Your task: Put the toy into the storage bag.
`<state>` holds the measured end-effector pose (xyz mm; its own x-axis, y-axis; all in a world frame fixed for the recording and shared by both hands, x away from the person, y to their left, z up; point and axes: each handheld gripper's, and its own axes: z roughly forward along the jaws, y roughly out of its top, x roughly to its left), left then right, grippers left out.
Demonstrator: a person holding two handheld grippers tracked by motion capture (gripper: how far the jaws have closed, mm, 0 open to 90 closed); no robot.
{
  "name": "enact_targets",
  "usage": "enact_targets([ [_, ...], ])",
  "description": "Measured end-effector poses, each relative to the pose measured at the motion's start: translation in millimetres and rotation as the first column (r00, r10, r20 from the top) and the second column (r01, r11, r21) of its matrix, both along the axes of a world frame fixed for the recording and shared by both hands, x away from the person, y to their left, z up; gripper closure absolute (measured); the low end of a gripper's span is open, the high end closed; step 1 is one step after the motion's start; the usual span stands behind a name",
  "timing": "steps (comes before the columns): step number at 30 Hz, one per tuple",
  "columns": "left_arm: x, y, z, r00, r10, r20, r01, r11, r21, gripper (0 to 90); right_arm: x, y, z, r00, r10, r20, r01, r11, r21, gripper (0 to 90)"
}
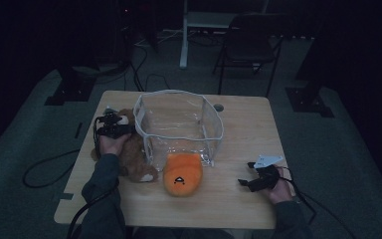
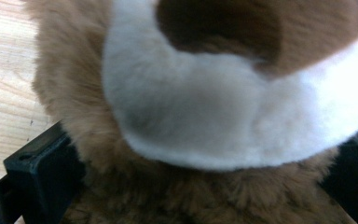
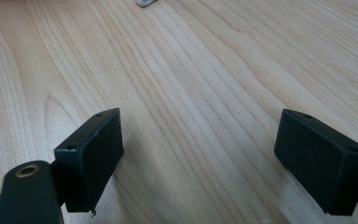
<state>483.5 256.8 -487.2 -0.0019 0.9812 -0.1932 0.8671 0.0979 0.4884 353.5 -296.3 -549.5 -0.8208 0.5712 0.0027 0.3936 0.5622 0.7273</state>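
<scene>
A brown plush toy (image 1: 135, 155) with a white muzzle lies on the wooden table (image 1: 243, 124), to the left of a clear plastic bin (image 1: 214, 114). My left gripper (image 1: 122, 127) is down on the toy's head. In the left gripper view the plush (image 2: 223, 112) sits between the wide-spread jaws of the left gripper (image 2: 205, 161), its fur brushing both sides. An orange plush (image 1: 181, 175) lies in front of the bin. Over bare wood at the right front, my right gripper (image 1: 246, 175) stands open, with nothing between the jaws of the right gripper (image 3: 200, 142).
The clear bin stands mid-table and looks empty. A small white object (image 3: 144, 2) lies on the wood ahead of the right gripper. A dark chair (image 1: 248, 45) and stand legs are on the floor beyond the table. Cables trail off the left edge.
</scene>
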Motion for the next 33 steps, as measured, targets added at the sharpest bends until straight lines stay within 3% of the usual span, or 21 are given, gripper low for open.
enact_targets([
  [3, -0.7, -0.8, 0.1, 1.0000, -0.007, 0.007, 0.007, 1.0000, 0.005, 4.6, 0.0, 0.0, 0.0, 1.0000, 0.000, 0.000, 0.000, 1.000, 0.000, 14.7],
  [4, -4.0, -1.8, 1.3, 0.9988, -0.016, 0.046, 0.016, 0.9999, 0.000, 4.6, 0.0, 0.0, 0.0, 1.0000, 0.000, 0.000, 0.000, 1.000, 0.000, 14.7],
  [5, -5.2, -2.0, 1.8, 0.9981, -0.022, 0.057, 0.022, 0.9998, 0.005, 15.8, 0.0, 0.0, 0.0, 1.0000, 0.000, 0.000, 0.000, 1.000, 0.000, 14.7],
  [6, -6.6, -2.1, 2.7, 0.9966, -0.033, 0.075, 0.033, 0.9995, 0.005, 21.5, 0.0, 0.1, 0.0, 1.0000, 0.000, 0.000, 0.000, 1.000, 0.000, 14.7],
  [10, -11.7, -2.4, 5.0, 0.9909, -0.048, 0.125, 0.048, 0.9988, 0.008, 37.0, 0.0, 0.0, 0.0, 1.0000, 0.000, 0.000, 0.000, 1.000, 0.000, 14.7],
  [15, -24.2, 4.5, 9.9, 0.9805, -0.036, 0.193, 0.041, 0.9990, -0.020, 43.8, 0.0, 0.0, 0.0, 1.0000, 0.000, 0.000, 0.000, 1.000, 0.000, 14.7],
  [18, -32.4, 10.8, 14.4, 0.9704, -0.039, 0.238, 0.051, 0.9977, -0.045, 44.8, 0.1, 0.0, 0.0, 1.0000, 0.000, 0.001, 0.000, 1.000, 0.000, 14.7],
  [21, -39.8, 16.4, 18.5, 0.9573, -0.037, 0.287, 0.057, 0.9964, -0.062, 45.2, 0.1, 0.0, 0.0, 1.0000, 0.000, 0.001, 0.000, 1.000, 0.000, 14.7],
  [24, -47.5, 20.7, 22.4, 0.9370, -0.040, 0.347, 0.070, 0.9949, -0.073, 45.6, 0.0, 0.1, 0.0, 1.0000, 0.000, 0.001, 0.000, 1.000, 0.000, 14.7],
  [29, -60.9, 25.8, 29.0, 0.8931, -0.060, 0.446, 0.101, 0.9926, -0.068, 46.0, -0.1, 0.1, 0.0, 1.0000, -0.001, 0.001, 0.001, 1.000, 0.000, 14.7],
  [33, -68.9, 29.8, 33.4, 0.8646, -0.070, 0.498, 0.118, 0.9909, -0.065, 45.8, -0.1, 0.1, 0.0, 1.0000, -0.001, 0.001, 0.001, 1.000, 0.000, 14.7],
])
